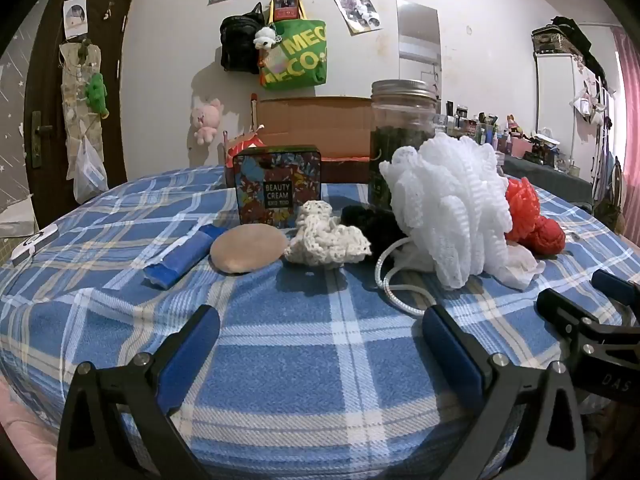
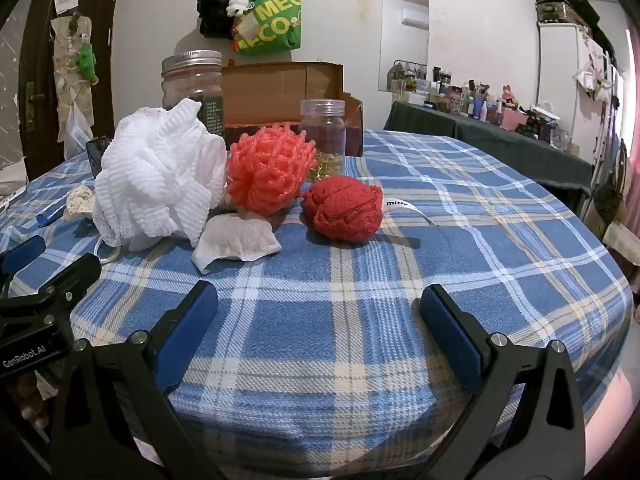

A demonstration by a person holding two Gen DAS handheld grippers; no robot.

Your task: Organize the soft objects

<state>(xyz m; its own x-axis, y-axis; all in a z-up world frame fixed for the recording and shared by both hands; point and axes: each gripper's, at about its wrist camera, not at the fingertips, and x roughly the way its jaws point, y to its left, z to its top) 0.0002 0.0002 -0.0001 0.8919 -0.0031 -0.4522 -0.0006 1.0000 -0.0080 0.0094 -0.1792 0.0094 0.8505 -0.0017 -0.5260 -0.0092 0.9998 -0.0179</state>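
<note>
Both tongs spread wide, nothing between the jaws: left gripper (image 1: 320,332) and right gripper (image 2: 318,308) hang low over the plaid tablecloth (image 2: 460,240), short of the pile. Soft things cluster mid-table: white mesh pouf (image 1: 444,208), coral pouf (image 2: 266,170) just beside it, red knit ball (image 2: 344,208), cream crochet piece (image 1: 326,236), tan sponge (image 1: 248,248), folded white cloth (image 2: 236,240). Likely risks: the pouf's cord (image 1: 394,280) snagging a jaw; a reach knocking the glass jar (image 1: 402,140) behind; loose mesh slipping from a shallow pinch
</note>
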